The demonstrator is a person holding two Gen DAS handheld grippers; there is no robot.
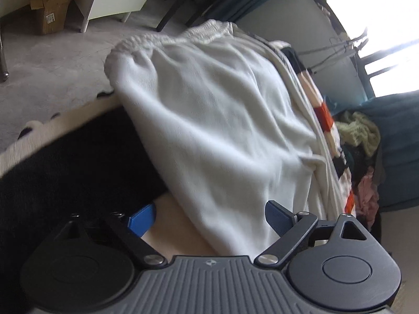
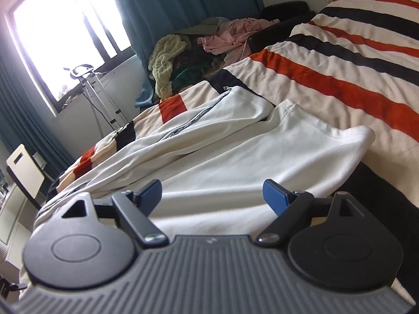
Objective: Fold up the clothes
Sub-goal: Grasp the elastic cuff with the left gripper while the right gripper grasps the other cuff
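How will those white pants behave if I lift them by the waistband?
The white pants look like soft knit, creased, so they will likely droop limply. The gathered elastic waistband probably gives a thicker grip. They seem light, likely dragging across the striped blanket.

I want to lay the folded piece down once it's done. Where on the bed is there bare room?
Free: the striped blanket to the right of the white garment, up toward the headboard. Crowded: the clothes pile by the teal curtain, and the bed's near edge, where the garment spreads under both open grippers, left and right.
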